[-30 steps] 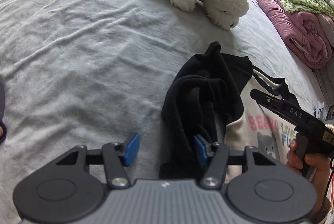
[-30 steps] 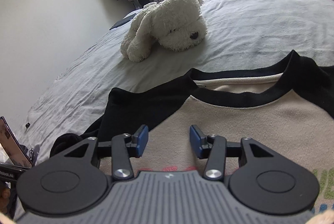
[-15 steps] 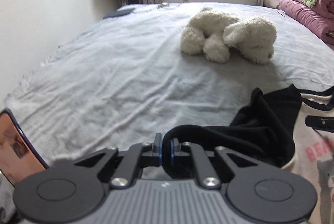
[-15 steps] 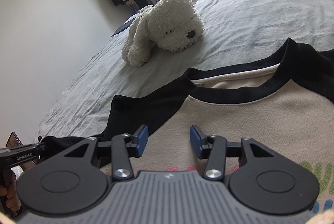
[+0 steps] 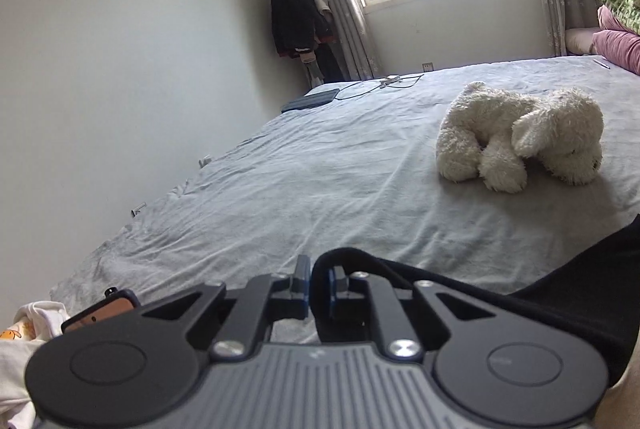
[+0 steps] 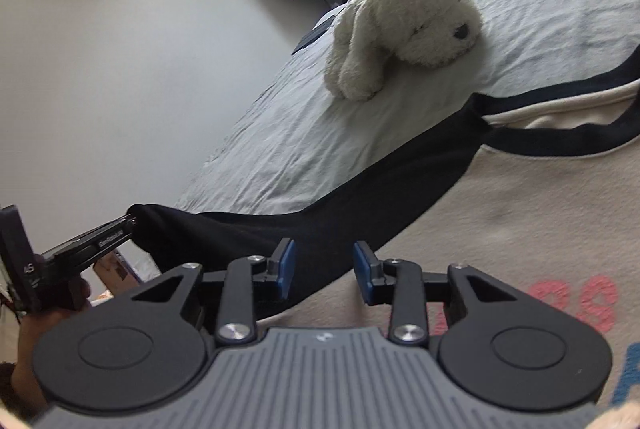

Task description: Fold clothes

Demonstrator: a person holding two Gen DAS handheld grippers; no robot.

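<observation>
The left gripper has its jaws clamped on the black sleeve of the shirt. The right gripper hovers over the shirt, jaws wide. The shirt lies on the bed, near a plush dog.

From my left gripper, pinched on the black sleeve, the grey bed runs bare all the way to the wall-side edge and the far corner. I can sweep there freely. The white plush dog lies toward the far right, clear of the sleeve but blocking that route. A dark tablet and a cable sit at the far corner. My right gripper hangs spread over the sweatshirt's cream front, with the stretched sleeve crossing just ahead of it.
</observation>
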